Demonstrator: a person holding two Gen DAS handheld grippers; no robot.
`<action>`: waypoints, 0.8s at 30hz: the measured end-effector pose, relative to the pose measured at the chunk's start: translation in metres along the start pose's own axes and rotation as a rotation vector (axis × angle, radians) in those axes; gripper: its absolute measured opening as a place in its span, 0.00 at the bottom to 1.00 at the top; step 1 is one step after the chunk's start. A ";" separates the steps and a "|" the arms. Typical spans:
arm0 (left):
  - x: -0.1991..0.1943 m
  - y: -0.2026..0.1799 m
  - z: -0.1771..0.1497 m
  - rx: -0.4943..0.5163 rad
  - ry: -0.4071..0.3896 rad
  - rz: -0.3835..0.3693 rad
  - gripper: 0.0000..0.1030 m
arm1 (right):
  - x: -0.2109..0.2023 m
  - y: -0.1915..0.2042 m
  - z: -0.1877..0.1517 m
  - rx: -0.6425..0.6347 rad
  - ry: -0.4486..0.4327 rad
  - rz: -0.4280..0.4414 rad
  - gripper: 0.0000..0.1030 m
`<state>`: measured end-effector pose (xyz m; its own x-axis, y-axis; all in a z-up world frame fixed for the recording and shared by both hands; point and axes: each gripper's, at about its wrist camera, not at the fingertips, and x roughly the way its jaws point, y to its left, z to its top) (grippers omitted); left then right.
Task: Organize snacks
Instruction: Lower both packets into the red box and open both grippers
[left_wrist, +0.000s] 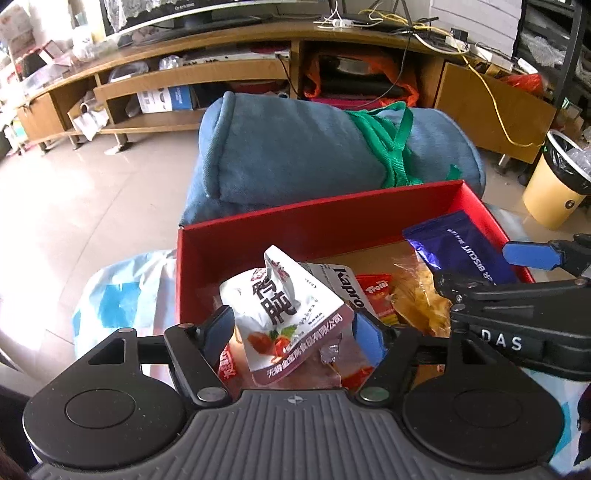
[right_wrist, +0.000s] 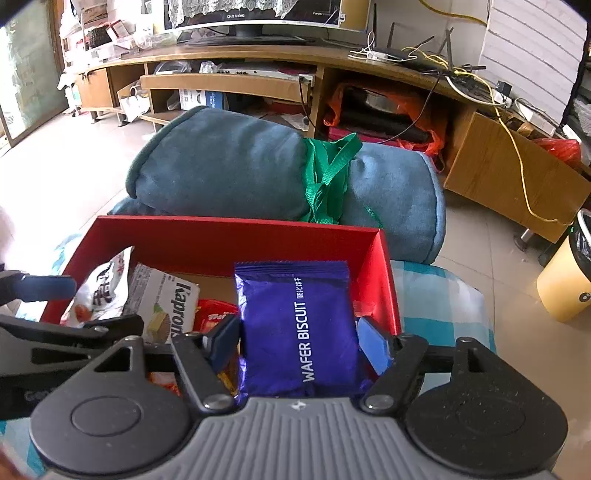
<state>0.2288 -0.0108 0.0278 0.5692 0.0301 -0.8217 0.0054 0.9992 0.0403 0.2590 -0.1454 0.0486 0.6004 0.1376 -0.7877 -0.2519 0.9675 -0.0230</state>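
A red box (left_wrist: 314, 210) (right_wrist: 236, 221) holds several snack packs. My left gripper (left_wrist: 295, 336) is open around a white pack with black Chinese lettering (left_wrist: 277, 306), which lies crumpled on the other snacks; its pads stand just off the pack's edges. My right gripper (right_wrist: 301, 341) is open around a purple wafer biscuit pack (right_wrist: 295, 325) (left_wrist: 458, 247) that leans by the box's right wall, its fingers close beside both edges. A Kaprons pack (right_wrist: 166, 295), a red Trolli pack (right_wrist: 214, 317) and a yellow bag (left_wrist: 417, 299) lie between them. Each gripper shows at the edge of the other's view.
The box rests on a light blue checked cloth (right_wrist: 439, 295) (left_wrist: 122, 295). Behind it lies a rolled blue cushion (left_wrist: 295, 147) tied with a green strap (right_wrist: 328, 173). A yellow bin (left_wrist: 550, 192) stands at the right on the tiled floor. A cluttered wooden TV stand (right_wrist: 258, 55) fills the back.
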 end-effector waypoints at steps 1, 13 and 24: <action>-0.004 0.000 -0.001 0.001 -0.005 0.001 0.75 | -0.004 -0.001 0.000 0.005 -0.010 -0.004 0.68; -0.034 0.011 -0.020 -0.024 -0.039 0.030 0.80 | -0.044 -0.009 -0.011 0.083 -0.049 -0.013 0.70; -0.063 0.007 -0.043 -0.012 -0.079 0.006 0.87 | -0.083 0.005 -0.038 0.111 -0.066 0.032 0.71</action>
<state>0.1581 -0.0050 0.0551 0.6326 0.0345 -0.7737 -0.0081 0.9992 0.0379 0.1789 -0.1599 0.0905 0.6425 0.1793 -0.7450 -0.1890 0.9793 0.0727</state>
